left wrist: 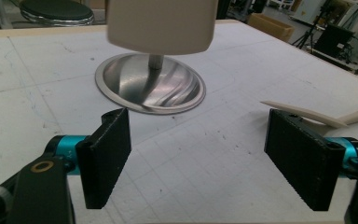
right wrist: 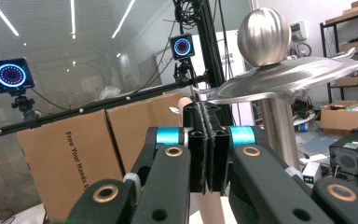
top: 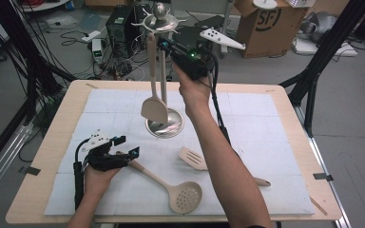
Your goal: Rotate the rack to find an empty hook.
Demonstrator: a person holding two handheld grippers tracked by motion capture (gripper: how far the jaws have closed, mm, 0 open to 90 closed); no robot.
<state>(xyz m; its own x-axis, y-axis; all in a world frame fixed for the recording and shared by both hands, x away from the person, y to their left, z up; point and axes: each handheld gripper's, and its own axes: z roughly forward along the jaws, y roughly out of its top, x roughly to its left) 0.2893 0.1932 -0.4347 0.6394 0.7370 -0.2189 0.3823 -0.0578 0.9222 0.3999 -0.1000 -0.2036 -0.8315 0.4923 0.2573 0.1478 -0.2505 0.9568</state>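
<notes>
A steel utensil stand (top: 163, 71) rises from a round base (top: 165, 124) at the middle of the mat. Beside its pole hangs a beige spatula (top: 153, 107), head down. My right gripper (top: 164, 45) is shut on the top of the spatula's handle (right wrist: 185, 105), just under the stand's hooked top disc (right wrist: 284, 77). In its own view the right gripper (right wrist: 208, 154) has its jaws pressed together. My left gripper (top: 127, 146) rests open on the mat at the front left; the left gripper (left wrist: 198, 161) faces the base (left wrist: 149, 84) and the spatula head (left wrist: 161, 25).
A beige skimmer spoon (top: 185, 195) lies on the white mat (top: 266, 123), its handle end close to the left gripper. A slotted turner (top: 193, 159) (left wrist: 307, 114) lies partly under the right forearm. Cardboard boxes, cables and black frame legs stand beyond the table's far edge.
</notes>
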